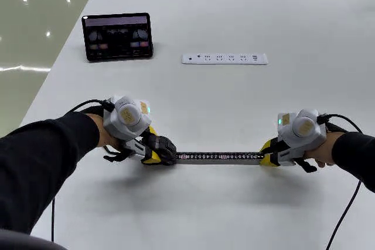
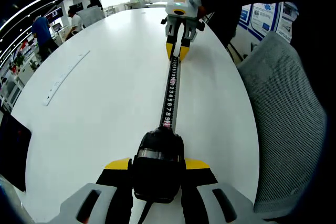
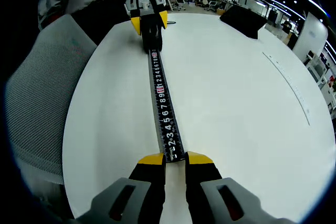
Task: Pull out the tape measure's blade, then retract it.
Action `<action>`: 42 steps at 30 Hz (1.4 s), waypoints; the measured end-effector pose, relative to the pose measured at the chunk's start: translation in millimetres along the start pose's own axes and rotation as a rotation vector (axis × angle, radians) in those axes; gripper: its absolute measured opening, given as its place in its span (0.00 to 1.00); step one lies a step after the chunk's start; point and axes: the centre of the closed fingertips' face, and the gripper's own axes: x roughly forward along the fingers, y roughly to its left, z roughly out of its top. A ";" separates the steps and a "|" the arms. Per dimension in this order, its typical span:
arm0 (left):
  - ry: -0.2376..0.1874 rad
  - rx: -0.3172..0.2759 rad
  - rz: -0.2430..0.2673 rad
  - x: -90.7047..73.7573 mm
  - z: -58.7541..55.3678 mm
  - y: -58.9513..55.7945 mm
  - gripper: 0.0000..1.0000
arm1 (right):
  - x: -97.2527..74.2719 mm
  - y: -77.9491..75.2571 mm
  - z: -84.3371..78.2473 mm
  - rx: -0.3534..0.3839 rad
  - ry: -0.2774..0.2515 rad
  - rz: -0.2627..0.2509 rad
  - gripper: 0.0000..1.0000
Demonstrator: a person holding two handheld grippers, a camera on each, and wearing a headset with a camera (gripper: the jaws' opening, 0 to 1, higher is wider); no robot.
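The black tape measure case point(image 1: 162, 149) point(image 2: 157, 163) rests on the white table, and my left gripper point(image 1: 150, 151) point(image 2: 156, 164) is shut on it. Its dark numbered blade point(image 1: 220, 157) point(image 2: 170, 90) point(image 3: 163, 106) runs out flat across the table to my right gripper point(image 1: 268, 157) point(image 3: 173, 158), which is shut on the blade's tip. In the right gripper view the case point(image 3: 151, 36) sits far off between the other gripper's yellow fingertips. The blade's numbers read up past ten.
A dark tablet point(image 1: 117, 36) stands at the back left of the table point(image 1: 234, 98), and a white power strip point(image 1: 225, 58) lies at the back middle. A grey mesh chair point(image 2: 283, 124) is by the near edge. Cables trail from both grippers.
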 end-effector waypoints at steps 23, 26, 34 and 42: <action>-0.002 -0.001 0.000 0.3 -0.3 -0.2 0.32 | -6.8 -2.2 -9.9 0.011 0.014 -0.005 0.09; -0.005 -0.001 0.001 0.4 -0.1 -0.4 0.32 | -7.0 -1.4 -9.3 0.011 0.014 -0.004 0.09; -0.008 0.000 -0.002 0.8 0.9 -0.6 0.32 | -6.3 -1.3 -9.7 0.011 0.025 0.003 0.09; -0.032 0.005 0.006 1.6 3.4 1.0 0.33 | -5.1 -2.9 -9.9 -0.010 0.052 0.002 0.11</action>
